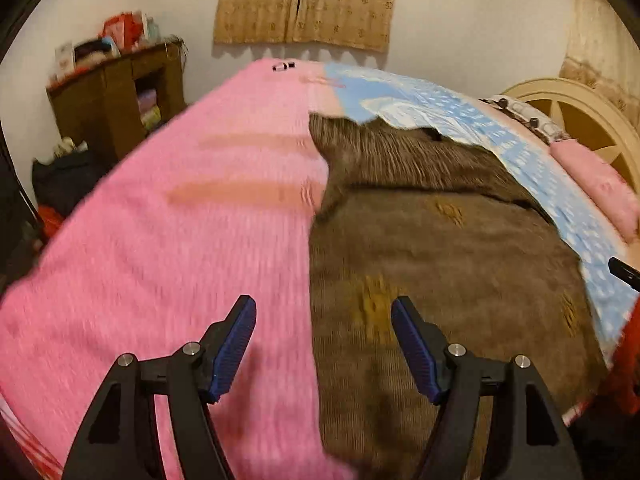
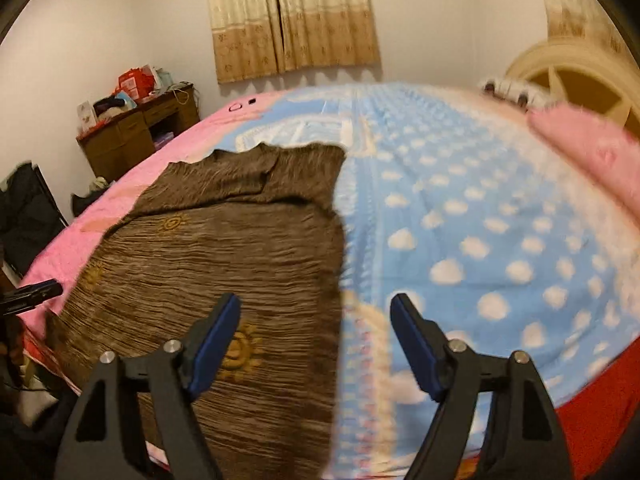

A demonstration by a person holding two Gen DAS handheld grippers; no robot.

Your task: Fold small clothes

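A brown knit garment (image 1: 440, 264) with small yellow sun motifs lies flat on the bed; it also shows in the right wrist view (image 2: 224, 256). My left gripper (image 1: 324, 316) is open and empty, hovering over the garment's left edge where it meets the pink blanket (image 1: 180, 240). My right gripper (image 2: 316, 312) is open and empty, hovering over the garment's right edge beside the blue dotted blanket (image 2: 480, 220). The right gripper's tip shows at the right edge of the left wrist view (image 1: 624, 272), and the left gripper's tip at the left edge of the right wrist view (image 2: 32, 296).
A pink pillow (image 2: 588, 152) lies by the cream headboard (image 2: 572, 80). A cluttered wooden desk (image 1: 116, 100) stands against the far wall left of the bed. Curtains (image 1: 308, 0) hang behind. Dark bags (image 1: 60, 184) sit on the floor at left.
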